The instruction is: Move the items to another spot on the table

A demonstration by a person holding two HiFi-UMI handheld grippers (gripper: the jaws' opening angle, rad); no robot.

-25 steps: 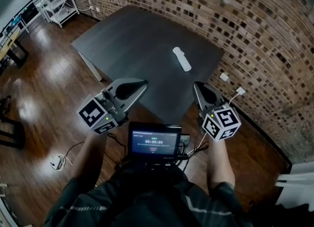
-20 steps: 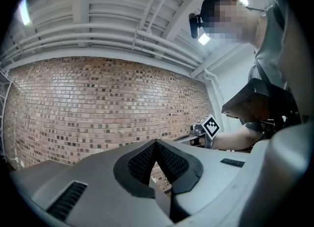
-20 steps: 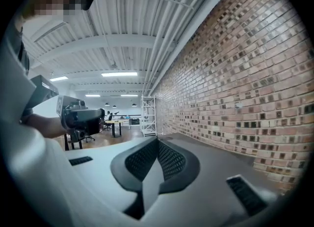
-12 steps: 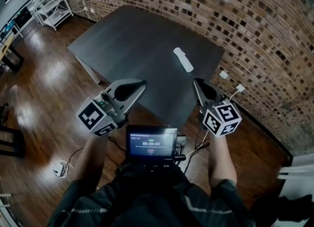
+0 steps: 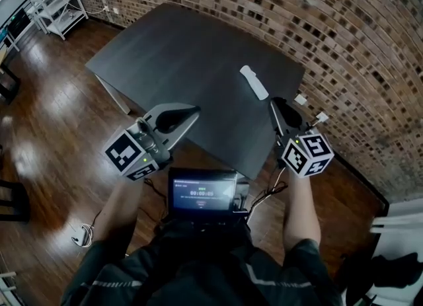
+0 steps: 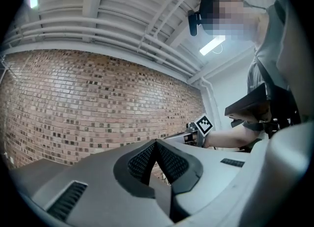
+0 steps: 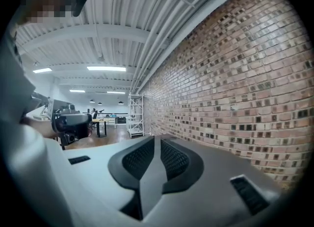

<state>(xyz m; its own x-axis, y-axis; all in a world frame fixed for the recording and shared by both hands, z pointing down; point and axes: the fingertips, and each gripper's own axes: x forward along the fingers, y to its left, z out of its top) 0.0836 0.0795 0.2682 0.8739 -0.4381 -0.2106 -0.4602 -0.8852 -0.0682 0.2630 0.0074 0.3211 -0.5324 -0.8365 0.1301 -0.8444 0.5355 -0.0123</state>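
Head view is showing the white oblong item (image 5: 254,82) lying on the dark table (image 5: 165,47), just beyond the right gripper (image 5: 277,105), whose jaws are opening slightly around nothing. The left gripper (image 5: 190,111) is hovering nearby, jaws together, empty.

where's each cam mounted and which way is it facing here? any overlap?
Head view: on the person's head, steeply down at the dark table and white item; shows forearms, left gripper, right gripper.
Left gripper view: on the left gripper, along its shut jaws, up at the brick wall; shows the torso and right gripper.
Right gripper view: on the right gripper, along its empty, opening jaws, beside the brick wall toward a white rack; torso at left.
Shared: brick wall in all three; rack in head and right gripper views.
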